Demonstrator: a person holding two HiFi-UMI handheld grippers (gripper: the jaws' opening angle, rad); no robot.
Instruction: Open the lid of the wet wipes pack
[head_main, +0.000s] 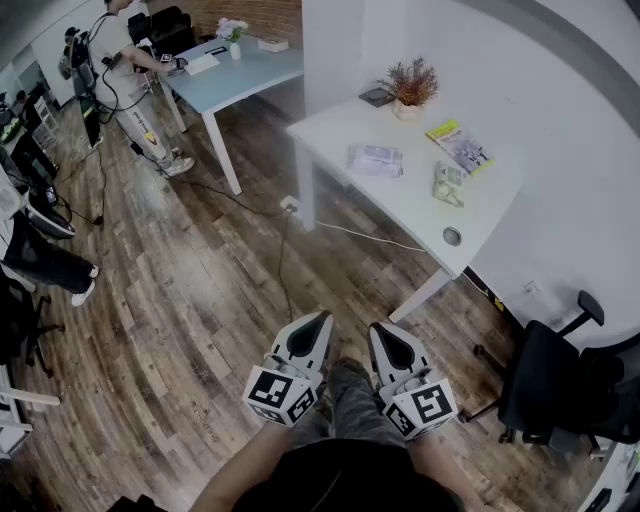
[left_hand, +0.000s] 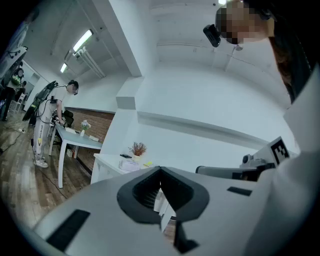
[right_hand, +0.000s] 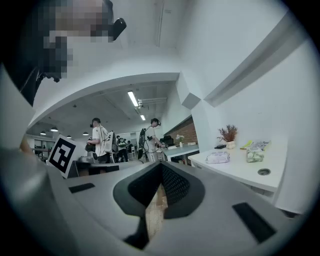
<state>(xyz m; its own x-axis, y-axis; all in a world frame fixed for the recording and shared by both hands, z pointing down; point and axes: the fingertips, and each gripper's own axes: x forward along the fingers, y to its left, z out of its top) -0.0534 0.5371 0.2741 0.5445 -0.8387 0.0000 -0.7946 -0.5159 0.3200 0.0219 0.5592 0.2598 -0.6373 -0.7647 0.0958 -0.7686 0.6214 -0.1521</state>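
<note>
The wet wipes pack (head_main: 375, 160) lies flat, lid down, on the white table (head_main: 420, 215) well ahead of me; it also shows small in the left gripper view (left_hand: 131, 165) and in the right gripper view (right_hand: 218, 157). My left gripper (head_main: 318, 322) and right gripper (head_main: 378, 332) hang side by side close to my body, over the wooden floor and far short of the table. Both point forward and level. Each has its jaws shut with nothing between them, as the left gripper (left_hand: 160, 171) and right gripper (right_hand: 161, 165) show in their own views.
On the white table stand a potted plant (head_main: 410, 85), a yellow-green booklet (head_main: 460, 145) and a small packet (head_main: 448, 185). A black office chair (head_main: 560, 390) is at the right. A cable (head_main: 280, 235) runs across the floor. A person (head_main: 125, 60) works at a blue table (head_main: 240, 72) at the back left.
</note>
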